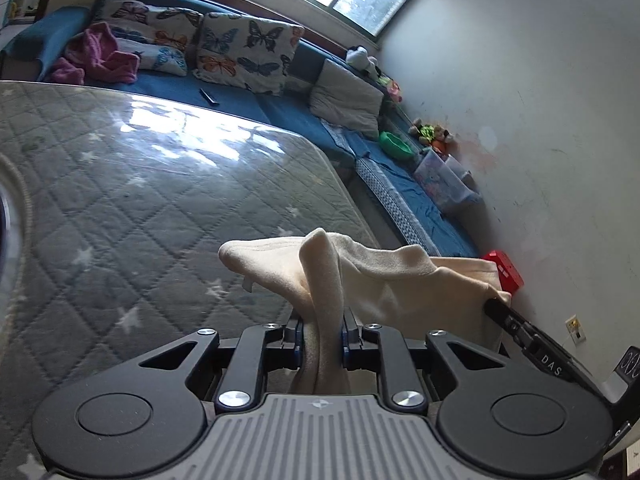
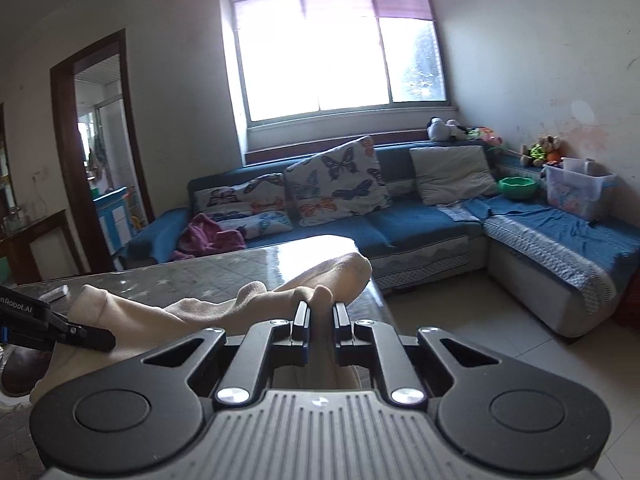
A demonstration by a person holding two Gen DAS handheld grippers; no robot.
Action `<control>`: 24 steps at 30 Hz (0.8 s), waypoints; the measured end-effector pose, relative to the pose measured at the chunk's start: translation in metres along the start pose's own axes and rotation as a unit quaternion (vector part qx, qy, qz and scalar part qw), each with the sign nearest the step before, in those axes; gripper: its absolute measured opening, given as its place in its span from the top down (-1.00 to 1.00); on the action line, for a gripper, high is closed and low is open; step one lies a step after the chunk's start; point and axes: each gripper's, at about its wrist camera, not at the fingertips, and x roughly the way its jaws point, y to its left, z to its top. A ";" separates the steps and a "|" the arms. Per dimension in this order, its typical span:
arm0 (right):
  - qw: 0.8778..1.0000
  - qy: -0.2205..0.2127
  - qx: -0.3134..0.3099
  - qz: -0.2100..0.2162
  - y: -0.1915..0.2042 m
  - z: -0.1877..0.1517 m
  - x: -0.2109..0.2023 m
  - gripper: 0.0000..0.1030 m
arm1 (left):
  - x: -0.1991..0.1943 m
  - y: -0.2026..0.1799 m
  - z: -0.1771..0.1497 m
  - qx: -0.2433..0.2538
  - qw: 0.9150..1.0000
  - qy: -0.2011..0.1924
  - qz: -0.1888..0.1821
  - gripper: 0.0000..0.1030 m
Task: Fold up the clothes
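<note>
The cream garment (image 1: 372,276) is gripped at both ends and held above the counter (image 1: 140,200), near its right edge. The left gripper (image 1: 322,332) is closed on a bunched fold; the right gripper (image 2: 321,316) is likewise clamped on cloth. The garment's long axis is stretched between the jaws, sagging slightly, neither nearer.

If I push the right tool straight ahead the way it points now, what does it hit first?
Probably the cream garment bunched just beyond the right tool, which is already shut on it. Past that fabric lies the glossy star-patterned table top, then the blue sofa. Depth is hard to judge through the fisheye.
</note>
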 end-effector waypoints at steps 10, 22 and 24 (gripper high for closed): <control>0.999 0.025 0.010 -0.030 -0.023 -0.016 0.024 0.82 | 0.042 -0.017 -0.006 0.028 0.999 0.029 0.018 0.64; 0.997 0.062 0.024 -0.041 -0.031 -0.037 0.058 0.82 | 0.066 0.000 -0.012 0.024 0.997 0.059 0.047 0.63; 0.996 0.069 0.027 -0.043 -0.033 -0.041 0.063 0.82 | 0.068 0.003 -0.013 0.023 0.997 0.063 0.049 0.63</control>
